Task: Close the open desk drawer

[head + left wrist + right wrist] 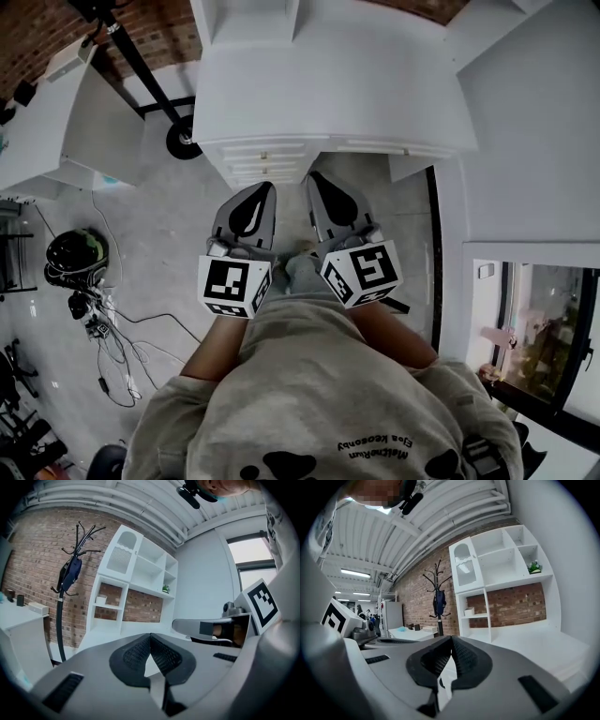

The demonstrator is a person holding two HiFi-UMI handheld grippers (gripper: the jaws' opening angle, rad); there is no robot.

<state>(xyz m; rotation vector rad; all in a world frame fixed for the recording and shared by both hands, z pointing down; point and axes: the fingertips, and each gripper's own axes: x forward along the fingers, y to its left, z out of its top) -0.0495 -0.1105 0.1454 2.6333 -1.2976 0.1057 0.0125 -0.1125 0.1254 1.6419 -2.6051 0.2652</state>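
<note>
— Where's the drawer stack (262, 161)?

— Under the front edge of the white table (328, 94), straight ahead of the person. It shows as stepped white bands. From this steep angle I can't tell which drawer stands out.

— And the tools?

— Both are held low by the body, pointing at the stack but well apart from it. The left gripper (265, 190) has its fingers (133, 654) brought together tip to tip, with nothing between them. The right gripper (314, 178) is the same, its fingers (465, 660) meeting at the tips and holding nothing.

— What could go wrong from here?

— My guess is a push at one corner. Narrow closed tips pressed off-centre could skew the drawer on its runners and jam it. They could also skid off the smooth white face. With the bands so alike, the push might land on a drawer that's already shut. A hard shove could make it bounce back out.

— Numbers?

— One table and one drawer stack, whose bands I can't count cleanly. Two grippers, two fingers each. Beyond them are one coat stand (63, 597) and one shelf unit (140, 573). Off to the left, the floor (178, 216) carries one dark helmet (75, 255) and a tangle of cables (112, 337) — too snarled to count.
</note>
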